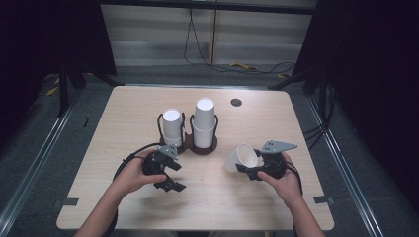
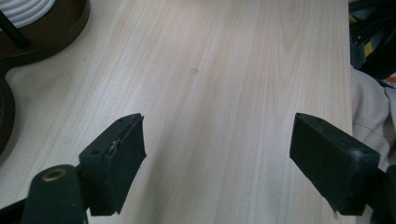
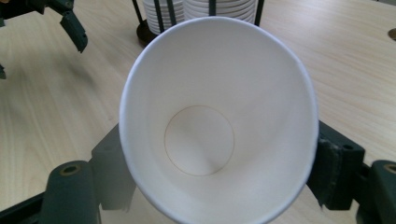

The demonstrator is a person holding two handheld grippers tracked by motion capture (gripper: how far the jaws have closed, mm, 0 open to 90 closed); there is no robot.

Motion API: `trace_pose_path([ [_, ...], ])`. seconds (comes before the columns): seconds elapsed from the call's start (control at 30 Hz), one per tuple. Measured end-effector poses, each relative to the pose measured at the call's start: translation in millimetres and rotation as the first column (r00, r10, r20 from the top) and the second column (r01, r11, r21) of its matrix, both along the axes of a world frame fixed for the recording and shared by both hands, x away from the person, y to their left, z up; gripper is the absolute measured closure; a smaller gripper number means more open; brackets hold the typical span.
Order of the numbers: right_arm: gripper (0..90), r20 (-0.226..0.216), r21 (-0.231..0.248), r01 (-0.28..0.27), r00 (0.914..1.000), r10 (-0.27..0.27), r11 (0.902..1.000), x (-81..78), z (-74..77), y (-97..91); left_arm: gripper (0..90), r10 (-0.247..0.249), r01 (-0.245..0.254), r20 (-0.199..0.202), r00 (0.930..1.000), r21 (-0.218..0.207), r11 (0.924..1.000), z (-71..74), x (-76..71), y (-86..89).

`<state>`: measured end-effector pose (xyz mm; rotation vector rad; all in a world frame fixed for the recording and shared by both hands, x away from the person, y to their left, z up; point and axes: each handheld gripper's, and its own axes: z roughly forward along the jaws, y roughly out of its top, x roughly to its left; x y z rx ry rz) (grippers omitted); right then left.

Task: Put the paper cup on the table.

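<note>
A white paper cup (image 1: 240, 158) lies tilted on its side above the table, with my right gripper (image 1: 246, 168) shut on it. In the right gripper view the cup (image 3: 201, 93) has its mouth towards the camera, squeezed slightly oval between the two jaws of the right gripper (image 3: 219, 156). Two stacks of white cups stand in dark wire holders at mid-table, the left stack (image 1: 173, 127) shorter than the right stack (image 1: 204, 123). My left gripper (image 1: 177, 177) hovers low in front of the left stack, open. Nothing but bare wood shows between the jaws of the left gripper (image 2: 217, 154).
The light wooden table (image 1: 148, 207) has a round dark cable hole (image 1: 236, 102) at the back right. The holders' dark round bases (image 2: 42, 28) sit just beyond my left gripper. Cables lie on the floor behind the table.
</note>
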<state>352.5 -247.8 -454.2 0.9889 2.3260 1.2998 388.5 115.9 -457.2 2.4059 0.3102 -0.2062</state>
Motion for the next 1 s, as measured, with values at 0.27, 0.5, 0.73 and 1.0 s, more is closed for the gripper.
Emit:
trace_pose_path([
  [0.27,23.2,-0.007,-0.021,0.068,0.9977,-0.068,0.9975,11.2,0.7,-7.7,18.4,0.015,-0.015,0.001,0.9999,0.003,0.9999,-2.2,0.8,2.9],
  [0.5,23.1,-0.012,-0.035,0.118,0.9929,-0.118,0.9924,21.6,0.4,-13.0,18.6,0.012,-0.012,0.007,0.9999,0.012,0.9999,-2.6,1.8,6.0],
  [0.73,23.1,-0.024,-0.051,0.168,0.9853,-0.169,0.9846,31.4,0.3,-16.0,18.5,0.013,-0.013,0.008,0.9999,0.012,0.9998,-5.0,2.5,8.2],
  [1.0,23.0,-0.017,-0.083,0.202,0.9788,-0.204,0.9758,42.6,1.5,-15.0,18.5,0.012,-0.012,0.015,0.9998,-0.001,0.9999,-4.9,2.5,6.4],
])
